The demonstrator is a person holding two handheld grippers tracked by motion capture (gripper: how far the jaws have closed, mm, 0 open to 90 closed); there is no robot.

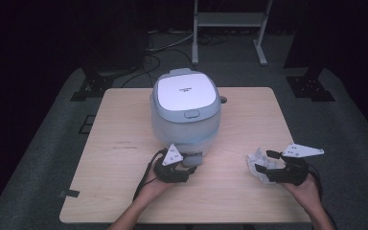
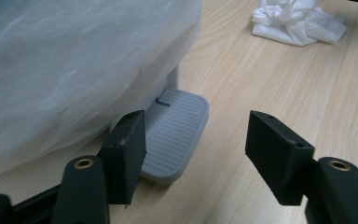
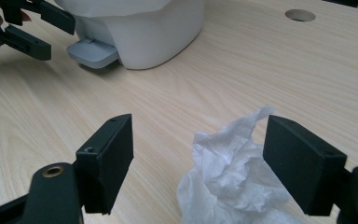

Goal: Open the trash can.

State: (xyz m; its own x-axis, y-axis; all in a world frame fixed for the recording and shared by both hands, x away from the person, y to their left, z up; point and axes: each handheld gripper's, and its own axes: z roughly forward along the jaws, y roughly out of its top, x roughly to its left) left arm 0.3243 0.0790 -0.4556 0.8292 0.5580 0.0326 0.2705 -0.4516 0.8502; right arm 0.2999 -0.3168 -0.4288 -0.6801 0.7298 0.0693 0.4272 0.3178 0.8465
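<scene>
High view: a pedal bin (image 1: pixel 186 108) is standing at the middle of the table (image 1: pixel 124 143), its grey pedal (image 1: pixel 191 159) jutting toward 6 o'clock. The left tongs (image 1: pixel 184 168) are sitting at the pedal; the right tongs (image 1: pixel 263 162) are lying at 4 o'clock over a crumpled tissue (image 1: pixel 258 165).

Left gripper view: the tongs (image 2: pixel 196 149) are standing spread, one jaw touching the pedal's (image 2: pixel 175 135) edge, nothing pinched.

Right gripper view: the tongs (image 3: pixel 198 163) are standing spread, the tissue (image 3: pixel 228 172) lying between them, unpinched
</scene>
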